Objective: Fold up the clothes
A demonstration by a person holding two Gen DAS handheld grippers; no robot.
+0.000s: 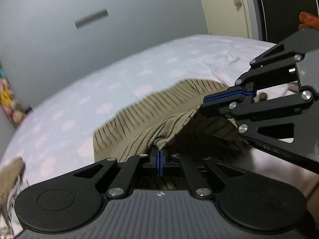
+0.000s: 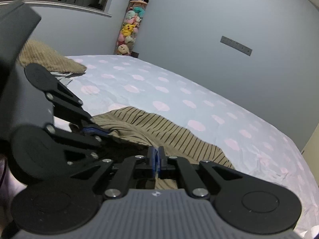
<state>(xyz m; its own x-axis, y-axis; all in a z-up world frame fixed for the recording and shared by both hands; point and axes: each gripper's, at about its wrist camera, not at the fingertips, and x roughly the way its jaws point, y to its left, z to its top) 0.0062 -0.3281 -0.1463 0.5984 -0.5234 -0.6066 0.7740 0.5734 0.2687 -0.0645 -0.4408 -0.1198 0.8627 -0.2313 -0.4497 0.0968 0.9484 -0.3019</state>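
Observation:
A tan garment with thin dark stripes (image 1: pixel 139 115) lies bunched on the bed, with its near edge lifted between the two grippers. My left gripper (image 1: pixel 160 149) is shut, and a fold of the striped cloth is pinched at its blue-padded tips. In the right wrist view it comes in from the left (image 2: pixel 105 132), gripping the same edge. My right gripper (image 2: pixel 157 152) is shut on the striped garment (image 2: pixel 169 135). The left wrist view shows that gripper reaching in from the right (image 1: pixel 205 103), its tips holding the raised hem.
The bed sheet (image 2: pixel 179 91) is pale blue with pink clouds and stretches far beyond the garment. Another tan knitted piece (image 2: pixel 49 59) lies at the bed's far left. A tall tube of soft toys (image 2: pixel 129 29) stands in the corner. A door (image 1: pixel 225 6) is beyond the bed.

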